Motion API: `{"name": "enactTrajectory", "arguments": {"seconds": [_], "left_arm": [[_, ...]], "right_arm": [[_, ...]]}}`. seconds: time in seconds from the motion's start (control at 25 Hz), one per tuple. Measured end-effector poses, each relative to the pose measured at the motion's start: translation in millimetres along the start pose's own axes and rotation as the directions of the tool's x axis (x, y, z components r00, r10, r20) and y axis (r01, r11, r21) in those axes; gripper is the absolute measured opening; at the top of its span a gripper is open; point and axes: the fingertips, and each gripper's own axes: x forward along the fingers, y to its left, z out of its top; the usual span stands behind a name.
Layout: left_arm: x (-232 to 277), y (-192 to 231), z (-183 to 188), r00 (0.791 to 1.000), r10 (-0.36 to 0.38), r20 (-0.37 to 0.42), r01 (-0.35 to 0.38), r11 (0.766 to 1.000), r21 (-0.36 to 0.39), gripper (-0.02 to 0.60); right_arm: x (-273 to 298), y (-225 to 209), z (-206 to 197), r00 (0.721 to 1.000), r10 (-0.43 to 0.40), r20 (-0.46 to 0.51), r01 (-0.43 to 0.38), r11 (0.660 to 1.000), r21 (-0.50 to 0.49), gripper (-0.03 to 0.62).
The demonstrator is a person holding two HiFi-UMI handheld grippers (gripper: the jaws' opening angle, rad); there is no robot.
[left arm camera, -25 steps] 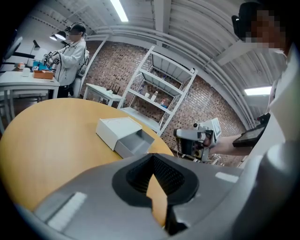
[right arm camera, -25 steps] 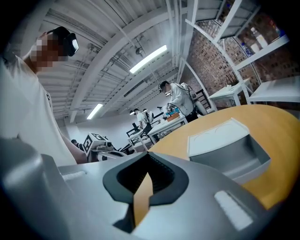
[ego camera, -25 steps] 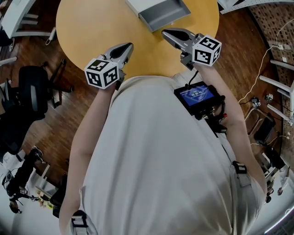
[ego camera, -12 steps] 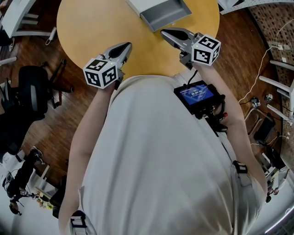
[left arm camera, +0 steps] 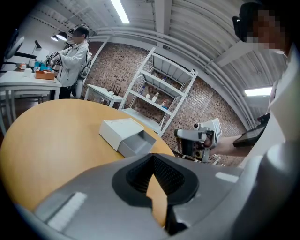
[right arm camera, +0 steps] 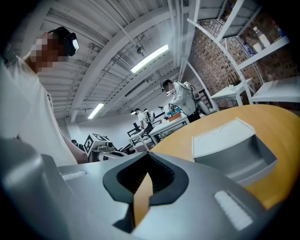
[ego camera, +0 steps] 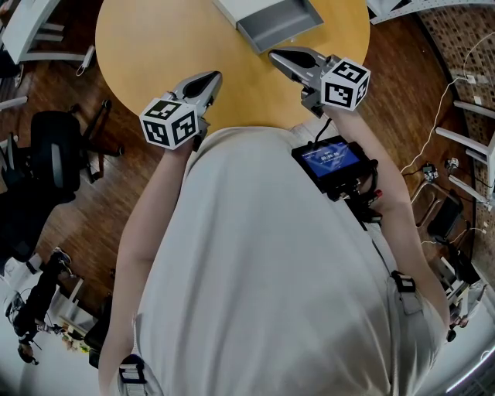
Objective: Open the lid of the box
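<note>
Head view has the left tongs (ego camera: 210, 80) over the near edge of the round wooden worktop (ego camera: 147, 46), pressed together and empty. Farther in lies the box (ego camera: 272, 22), its grey tray partly out of its white cover. The right tongs (ego camera: 280, 56) sit near it, pointing toward it, likewise pressed together and empty.

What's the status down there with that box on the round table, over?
Left gripper shut, empty. Right gripper shut, empty, just short of box. Neither touches it; grey tray showing. Nothing between on table.
</note>
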Motion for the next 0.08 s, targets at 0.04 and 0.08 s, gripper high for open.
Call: {"name": "enactTrajectory", "arguments": {"seconds": [0.04, 0.08], "left_arm": [[0.1, 0.0, 0.2, 1.000, 0.001, 0.001, -0.001, 1.000, 0.000, 0.000], [0.3, -0.1, 0.3, 1.000, 0.002, 0.001, -0.002, 1.000, 0.000, 0.000]], "right_arm": [[0.1, 0.2, 0.2, 1.000, 0.001, 0.001, -0.001, 1.000, 0.000, 0.000], [0.1, 0.4, 0.4, 1.000, 0.003, 0.002, -0.003, 1.000, 0.000, 0.000]]}}
